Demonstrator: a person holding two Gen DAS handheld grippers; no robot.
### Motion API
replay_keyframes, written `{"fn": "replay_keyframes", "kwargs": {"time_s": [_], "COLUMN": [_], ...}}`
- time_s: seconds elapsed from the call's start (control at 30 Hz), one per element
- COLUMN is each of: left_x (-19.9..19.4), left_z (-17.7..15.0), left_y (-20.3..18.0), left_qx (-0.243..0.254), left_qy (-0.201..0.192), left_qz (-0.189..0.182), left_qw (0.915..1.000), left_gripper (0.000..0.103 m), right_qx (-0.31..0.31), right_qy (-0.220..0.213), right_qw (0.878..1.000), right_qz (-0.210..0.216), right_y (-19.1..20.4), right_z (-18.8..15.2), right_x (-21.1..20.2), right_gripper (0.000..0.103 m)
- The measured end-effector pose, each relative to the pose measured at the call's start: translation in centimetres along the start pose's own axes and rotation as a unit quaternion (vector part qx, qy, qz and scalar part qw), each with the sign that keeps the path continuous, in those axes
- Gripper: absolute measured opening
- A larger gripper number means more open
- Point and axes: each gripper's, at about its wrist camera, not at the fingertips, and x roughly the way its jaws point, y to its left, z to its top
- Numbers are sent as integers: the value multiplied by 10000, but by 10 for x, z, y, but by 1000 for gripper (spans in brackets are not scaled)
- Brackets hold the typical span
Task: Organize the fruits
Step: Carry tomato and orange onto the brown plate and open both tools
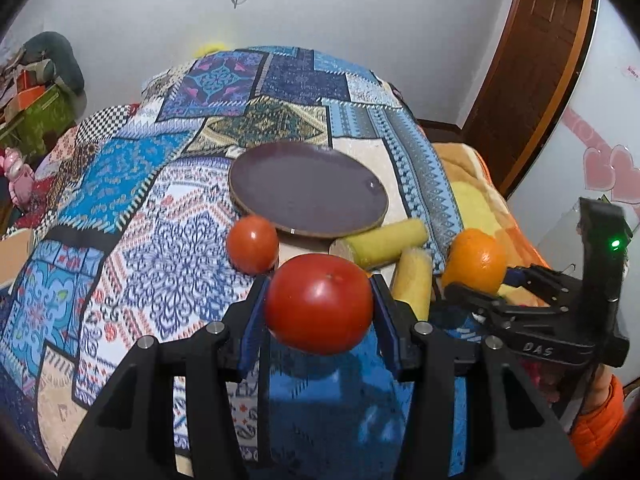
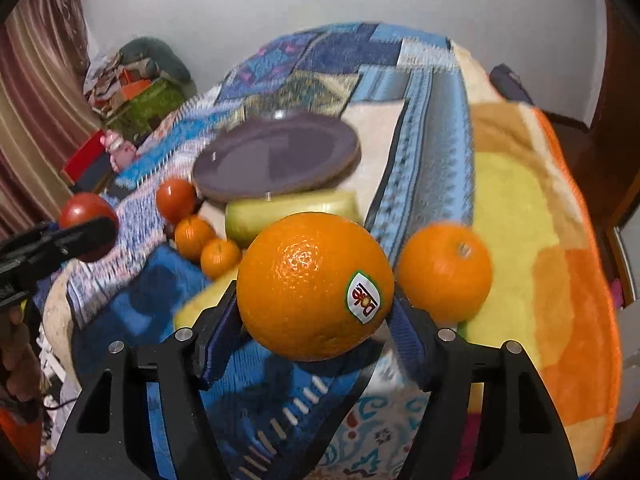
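- Nearest our left wrist camera, the left gripper (image 1: 319, 304) is clamped on a large tomato (image 1: 319, 305), held clear of the patterned bedspread (image 1: 120, 208), its shadow falling on the cloth below.
- Nearest our right wrist camera, the right gripper (image 2: 316, 300) is clenched on a stickered orange (image 2: 316, 286), also lifted off the cloth.
- The purple plate (image 1: 308, 188) lies bare beyond both, tipped on the soft bedding, its near rim resting on a piece of corn cob (image 1: 380, 244).
- A smaller tomato (image 1: 252, 244) sits just beside the plate's near edge; a second corn piece (image 1: 412, 284) lies beside our left gripper.
- A loose orange (image 2: 444, 270) and two small tangerines (image 2: 208, 246) rest near the right gripper.
- We judge the risks thus: round fruit set on a tilted plate may roll off; the tomato may bruise under a tight squeeze; both grippers converging on the plate may collide.
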Motion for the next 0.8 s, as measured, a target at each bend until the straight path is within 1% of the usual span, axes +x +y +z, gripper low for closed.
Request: {"fn": "replay_keyframes", "kwargs": {"time_s": [0.17,0.33,0.57,0.8], "left_x": [5,14,25,42], "left_z": [20,45,78,106], "left_y": [0,3,11,17], "left_qx": [54,26,9,100], "left_qy": [-116,-213,-343,-444], "left_qz": [-12,-25,23,260], "left_qw": [9999,9998,9994,9986], "left_gripper": [49,49,49,49], "right_qx": [-183,-345,-465,-607], "right_qy": [-349,-585,-771,-817], "right_qw": [9992,9977,9959,9948], "right_qz": [-47,-88,-30,-47], "right_y": [5,11,19,24], "right_z": [27,50,78,105], "right_x": [-11,-9,2,20], "right_gripper": [66,66,66,66]}}
